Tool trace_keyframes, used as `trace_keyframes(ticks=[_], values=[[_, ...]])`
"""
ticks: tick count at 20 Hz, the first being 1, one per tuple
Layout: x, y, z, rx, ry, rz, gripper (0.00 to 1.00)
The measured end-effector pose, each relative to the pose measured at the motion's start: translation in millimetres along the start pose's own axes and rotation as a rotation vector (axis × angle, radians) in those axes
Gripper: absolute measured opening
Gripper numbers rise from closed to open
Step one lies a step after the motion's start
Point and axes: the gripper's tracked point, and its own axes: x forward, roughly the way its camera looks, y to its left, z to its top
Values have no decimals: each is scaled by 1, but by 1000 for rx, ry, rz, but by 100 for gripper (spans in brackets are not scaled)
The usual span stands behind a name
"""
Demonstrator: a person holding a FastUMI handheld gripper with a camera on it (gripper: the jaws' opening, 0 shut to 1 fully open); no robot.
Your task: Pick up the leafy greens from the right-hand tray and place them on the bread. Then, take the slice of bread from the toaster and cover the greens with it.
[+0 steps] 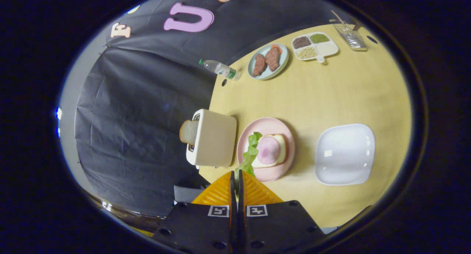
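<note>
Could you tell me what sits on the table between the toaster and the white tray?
In the gripper view, a pink plate lies between the toaster and the white tray, carrying bread with ham; the gripper holds leafy greens over it.

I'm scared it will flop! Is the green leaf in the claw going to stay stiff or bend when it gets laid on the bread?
Probably floppy: the leafy greens hang in a frilly, curving strip from the shut claw. They look thin, so likely very light. They may drape unevenly over the bread on the pink plate.
</note>
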Motion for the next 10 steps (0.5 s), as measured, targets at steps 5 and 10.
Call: trace_keyframes(ticks=[5, 10], values=[[60, 2, -3, -26, 65, -23, 3], [93, -35, 10, -18, 70, -121, 3]])
